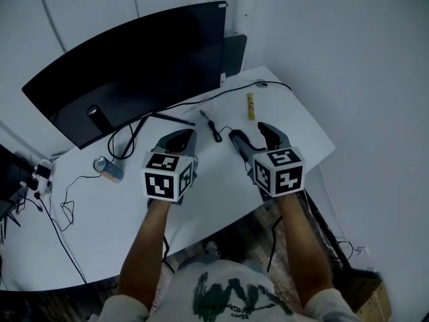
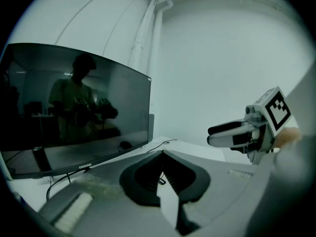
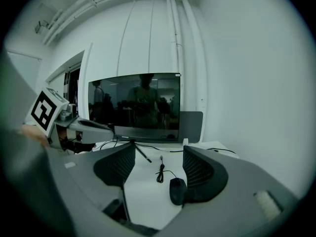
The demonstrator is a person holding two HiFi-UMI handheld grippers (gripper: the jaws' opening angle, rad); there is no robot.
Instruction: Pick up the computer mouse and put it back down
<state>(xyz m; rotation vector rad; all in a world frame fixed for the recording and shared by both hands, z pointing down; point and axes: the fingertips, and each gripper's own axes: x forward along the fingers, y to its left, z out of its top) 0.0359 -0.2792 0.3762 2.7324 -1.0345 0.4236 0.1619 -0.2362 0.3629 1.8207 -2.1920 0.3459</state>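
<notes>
A black computer mouse [image 3: 177,190] lies on the white desk [image 1: 295,119], its cable [image 3: 160,174] coiled just ahead of it. In the right gripper view it sits between my right gripper's [image 3: 159,152] jaws, close against the right finger, with a wide gap to the left one. That gripper [image 1: 249,133] is open; in the head view its body hides the mouse. My left gripper [image 1: 179,138] hovers beside it over the desk, jaws closed together with nothing between them [image 2: 162,157].
A curved dark monitor [image 1: 134,66] stands at the back of the desk. A drink can [image 1: 108,170] lies at the left, and a small yellow item [image 1: 251,106] at the back right. Cables [image 1: 127,139] run under the monitor. The desk's right edge is near my right gripper.
</notes>
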